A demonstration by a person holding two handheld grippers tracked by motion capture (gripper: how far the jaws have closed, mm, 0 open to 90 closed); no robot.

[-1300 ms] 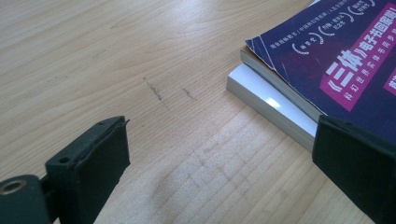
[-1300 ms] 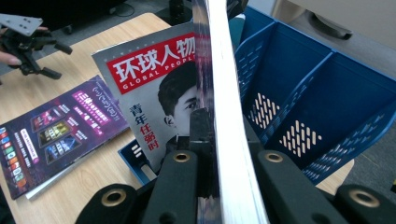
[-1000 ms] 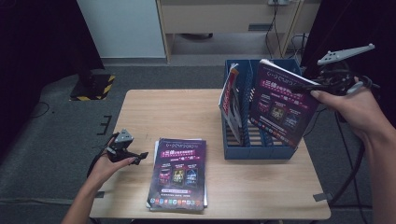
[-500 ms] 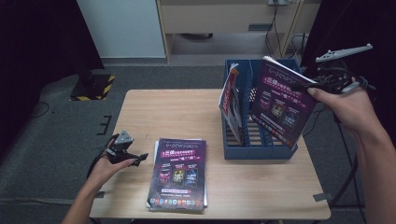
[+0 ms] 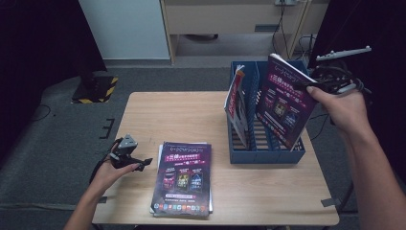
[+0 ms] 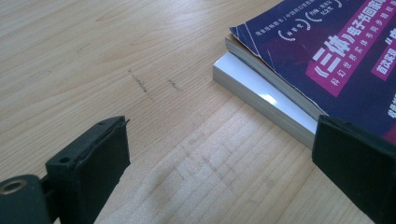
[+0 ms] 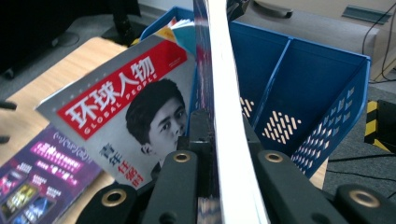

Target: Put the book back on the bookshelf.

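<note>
- The step in hand looks like filing a magazine: the right gripper point(image 5: 306, 87) has its jaws closed on the upper edge of a purple magazine point(image 5: 283, 103), which hangs tilted above the blue file rack point(image 5: 266, 153) at the right side of the table point(image 5: 172, 115).
- To do it well, I would square the magazine to the dividers first, so that its bottom edge goes in level rather than corner-first.
- It should come down into a free slot to the right of the red-and-white magazine point(image 5: 235, 98), which already stands leaning in the left compartment.
- The grip is thin, on an edge only; a slow descent keeps the floppy pages from buckling against the rack's front wall.
- Letting go should wait until the lower edge rests on the rack floor.
- In the right gripper view the held magazine point(image 7: 224, 116) is seen edge-on, white page block between the two jaws, purple cover to the left.
- The cover is dark purple with pink banners and small pictures, glossy and soft.
- The left gripper point(image 5: 135, 163) rests low over the table with its jaws wide apart, holding nothing, just beside a stack of magazines point(image 5: 184, 178) with the same purple cover on top.
- In the left gripper view that stack point(image 6: 299, 79) shows a slightly curled corner.
</note>
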